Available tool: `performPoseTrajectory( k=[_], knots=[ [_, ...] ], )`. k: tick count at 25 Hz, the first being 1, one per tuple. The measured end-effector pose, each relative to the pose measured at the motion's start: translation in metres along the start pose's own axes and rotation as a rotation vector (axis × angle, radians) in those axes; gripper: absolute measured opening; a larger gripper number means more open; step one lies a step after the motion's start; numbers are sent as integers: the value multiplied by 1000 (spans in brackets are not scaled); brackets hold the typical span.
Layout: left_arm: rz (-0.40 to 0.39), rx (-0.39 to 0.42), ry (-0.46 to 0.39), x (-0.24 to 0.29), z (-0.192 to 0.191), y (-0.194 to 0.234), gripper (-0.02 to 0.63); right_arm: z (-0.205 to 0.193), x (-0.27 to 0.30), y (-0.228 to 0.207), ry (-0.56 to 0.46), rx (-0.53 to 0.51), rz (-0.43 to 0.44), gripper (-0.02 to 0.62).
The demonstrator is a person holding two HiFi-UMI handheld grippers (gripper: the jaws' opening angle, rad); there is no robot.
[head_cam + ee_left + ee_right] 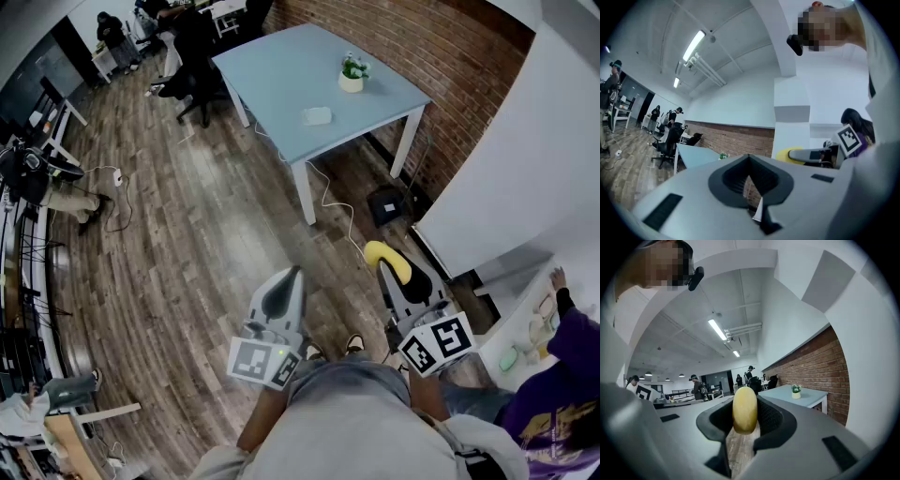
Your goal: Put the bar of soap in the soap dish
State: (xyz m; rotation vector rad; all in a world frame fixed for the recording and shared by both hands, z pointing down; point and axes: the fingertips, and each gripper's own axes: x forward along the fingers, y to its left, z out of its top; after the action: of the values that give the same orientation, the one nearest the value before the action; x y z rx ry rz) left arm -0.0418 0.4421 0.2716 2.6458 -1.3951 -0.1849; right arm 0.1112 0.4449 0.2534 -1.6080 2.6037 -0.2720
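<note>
The right claw (384, 268) is partly closed, its two pads pressing on a yellow bar of soap (745, 409) that stands on edge between them. The left claw (749, 160) is held level beside it, jaws together with nothing in them. Both are held out in front of the person, above a wooden floor (187, 244). Well beyond them stands a pale blue bench (281, 70) against a brick wall (422, 47). On the bench lie a small pale soap dish (317, 115) and, near it, a potted plant (352, 73).
</note>
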Motion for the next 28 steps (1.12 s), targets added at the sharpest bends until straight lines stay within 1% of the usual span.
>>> performPoseTrajectory(
  k=[4,16,19,22,28],
  knots=[
    [20,22,-11,4,3,2,3,3,9,0,-17,-9,34,117],
    [24,24,-1,6,0,-11,3,7,-4,-9,-18,13,51,117],
    [22,22,1,8,-2,-22,5,11,-14,-15,-20,15,54,117],
    [30,36,4,11,-2,-32,3,10,-19,-21,-22,27,73,117],
    [33,45,9,27,-12,-63,3,12,-34,-46,-17,32,93,117]
  ],
)
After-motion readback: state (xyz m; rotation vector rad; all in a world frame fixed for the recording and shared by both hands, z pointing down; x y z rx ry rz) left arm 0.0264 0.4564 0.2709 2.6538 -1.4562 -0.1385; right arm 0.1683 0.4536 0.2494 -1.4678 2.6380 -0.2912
